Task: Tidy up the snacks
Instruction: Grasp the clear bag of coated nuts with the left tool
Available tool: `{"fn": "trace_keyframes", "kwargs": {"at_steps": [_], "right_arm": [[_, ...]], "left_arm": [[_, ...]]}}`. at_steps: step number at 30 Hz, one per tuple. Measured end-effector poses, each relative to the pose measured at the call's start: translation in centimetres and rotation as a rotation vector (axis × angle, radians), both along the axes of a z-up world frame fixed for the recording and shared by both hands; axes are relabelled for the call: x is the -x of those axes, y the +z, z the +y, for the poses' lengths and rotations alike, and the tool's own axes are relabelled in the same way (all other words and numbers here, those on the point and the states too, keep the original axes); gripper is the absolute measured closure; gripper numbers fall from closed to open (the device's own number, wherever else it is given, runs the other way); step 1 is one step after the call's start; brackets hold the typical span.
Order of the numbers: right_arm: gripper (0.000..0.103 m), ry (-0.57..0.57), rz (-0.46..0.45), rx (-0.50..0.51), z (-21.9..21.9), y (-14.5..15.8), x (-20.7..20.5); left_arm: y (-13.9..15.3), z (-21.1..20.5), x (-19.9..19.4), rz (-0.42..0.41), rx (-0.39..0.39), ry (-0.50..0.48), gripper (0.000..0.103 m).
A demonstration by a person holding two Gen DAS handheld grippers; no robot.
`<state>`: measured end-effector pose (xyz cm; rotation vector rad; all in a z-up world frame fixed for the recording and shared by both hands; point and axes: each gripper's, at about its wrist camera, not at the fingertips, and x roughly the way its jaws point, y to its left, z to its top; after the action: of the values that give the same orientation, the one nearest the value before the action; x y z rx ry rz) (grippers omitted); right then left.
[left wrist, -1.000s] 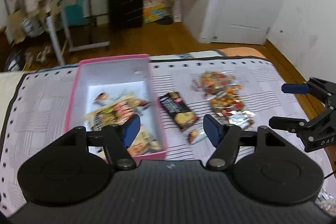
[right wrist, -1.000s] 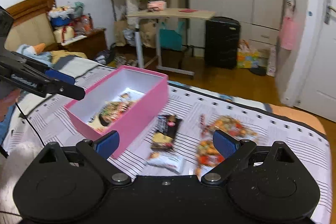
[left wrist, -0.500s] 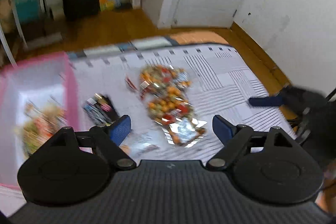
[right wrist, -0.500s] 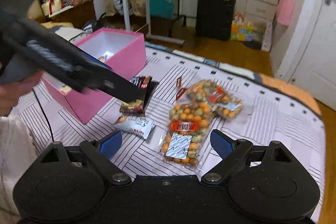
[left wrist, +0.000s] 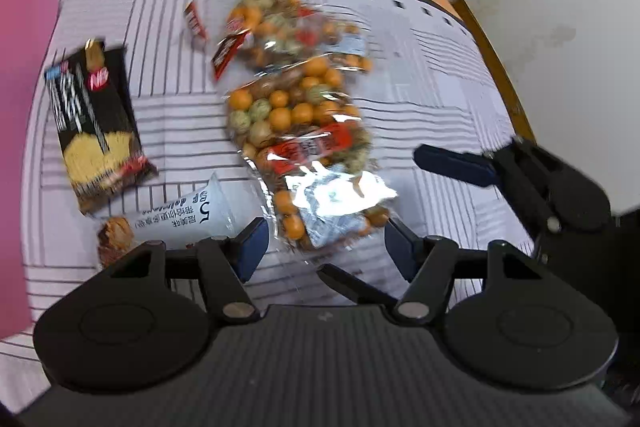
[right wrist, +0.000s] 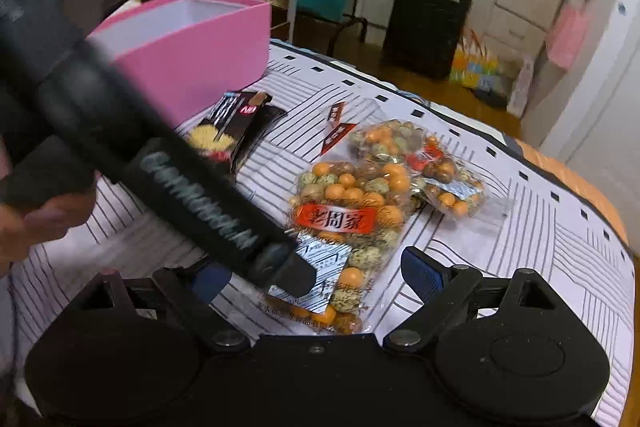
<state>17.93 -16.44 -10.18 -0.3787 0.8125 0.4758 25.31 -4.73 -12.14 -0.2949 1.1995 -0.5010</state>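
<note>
A clear bag of orange and green coated nuts (left wrist: 304,139) lies on the striped cloth, with a second such bag (left wrist: 288,23) behind it. My left gripper (left wrist: 324,247) is open, its fingers on either side of the near bag's silver end. My right gripper (right wrist: 316,277) is open, low over the same bag (right wrist: 348,211). The left gripper's body (right wrist: 192,195) crosses the right wrist view and hides the right gripper's left finger. A black snack pack (left wrist: 94,119) and a small white packet (left wrist: 188,215) lie to the left. The pink box (right wrist: 192,47) stands at the far left.
The right gripper's finger (left wrist: 452,161) shows at the right of the left wrist view. The bed's edge (left wrist: 492,39) and a white wall are to the right. A small red wrapper (left wrist: 194,19) lies beyond the black pack. A black suitcase (right wrist: 424,23) and a table stand on the floor.
Both grippers have moved down and closer to the near nut bag. The left gripper has swung right, away from the pink box, and now crosses in front of the right gripper.
</note>
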Motion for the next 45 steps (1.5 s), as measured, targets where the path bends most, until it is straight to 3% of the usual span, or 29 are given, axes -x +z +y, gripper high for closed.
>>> {"fn": "trace_keyframes", "kwargs": {"at_steps": [7, 12, 15, 22, 33, 39, 45], "right_arm": [[0.008, -0.046, 0.029, 0.058, 0.4, -2.4, -0.6], [0.006, -0.026, 0.05, 0.053, 0.6, -2.9, -0.7], [0.005, -0.022, 0.038, 0.075, 1.4, -3.2, -0.6], [0.007, -0.079, 0.016, 0.066, 1.7, -4.1, -1.1], [0.018, -0.228, -0.006, -0.03, 1.6, -3.7, 2.1], [0.02, -0.287, 0.009, -0.113, 0.9, -2.9, 3.9], [0.02, -0.322, 0.037, -0.13, 0.6, -1.0, 5.0]], "left_arm": [[-3.0, 0.2, 0.1, 0.039, 0.014, 0.059, 0.04], [-3.9, 0.1, -0.1, 0.0, 0.029, 0.086, 0.04], [-4.1, 0.2, -0.6, -0.011, 0.075, 0.119, 0.039], [-4.5, 0.6, -0.7, 0.0, 0.128, 0.119, 0.049], [-3.8, -0.7, 0.0, -0.045, 0.073, 0.026, 0.049], [-2.9, -1.3, 1.0, -0.049, 0.037, -0.003, 0.045], [-1.6, -1.7, 2.4, -0.044, 0.014, -0.032, 0.045]]}}
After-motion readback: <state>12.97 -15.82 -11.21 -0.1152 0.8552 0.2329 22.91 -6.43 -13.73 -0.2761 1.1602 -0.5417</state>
